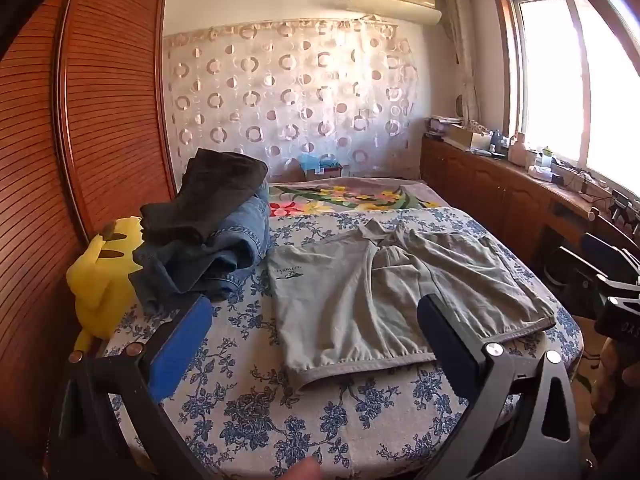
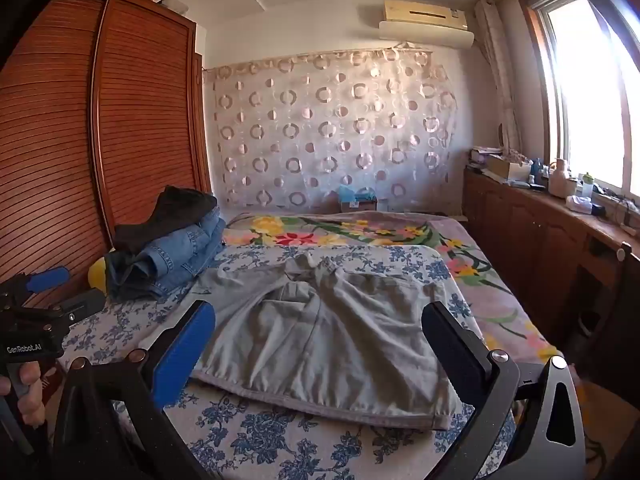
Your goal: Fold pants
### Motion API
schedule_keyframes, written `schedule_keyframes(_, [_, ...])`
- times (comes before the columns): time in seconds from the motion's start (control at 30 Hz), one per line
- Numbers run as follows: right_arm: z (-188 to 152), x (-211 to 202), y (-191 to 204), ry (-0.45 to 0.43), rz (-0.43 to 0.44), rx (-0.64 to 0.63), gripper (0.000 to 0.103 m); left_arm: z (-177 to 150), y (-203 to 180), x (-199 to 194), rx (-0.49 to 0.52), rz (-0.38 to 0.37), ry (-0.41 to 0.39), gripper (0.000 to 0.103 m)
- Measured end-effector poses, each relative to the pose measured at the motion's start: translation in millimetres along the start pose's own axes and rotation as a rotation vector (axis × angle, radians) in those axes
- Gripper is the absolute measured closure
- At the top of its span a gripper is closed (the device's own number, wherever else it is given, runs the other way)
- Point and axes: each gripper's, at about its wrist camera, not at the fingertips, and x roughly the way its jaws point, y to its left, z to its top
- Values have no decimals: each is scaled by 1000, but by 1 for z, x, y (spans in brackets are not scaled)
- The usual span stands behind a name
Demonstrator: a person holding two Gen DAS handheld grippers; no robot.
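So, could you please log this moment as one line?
phase: pre-grasp | left gripper: open, empty | right gripper: open, empty | grey shorts: flat, unfolded

Grey-green shorts [image 1: 400,292] lie spread flat on the blue-flowered bedsheet [image 1: 320,432]; elastic waistband toward the near edge, both short legs pointing away; fabric lightly wrinkled, crotch bunched; a small dark logo on the left leg.

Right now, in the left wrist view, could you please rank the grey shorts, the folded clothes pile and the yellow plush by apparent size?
1. grey shorts
2. folded clothes pile
3. yellow plush, partly hidden behind the pile, so unsure.
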Motion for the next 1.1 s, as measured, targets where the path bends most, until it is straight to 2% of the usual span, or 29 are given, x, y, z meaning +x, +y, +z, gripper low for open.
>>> schedule_keyframes(1.1, [0, -4, 2, -1, 2, 10, 0, 1, 0, -3, -2, 3, -13, 0])
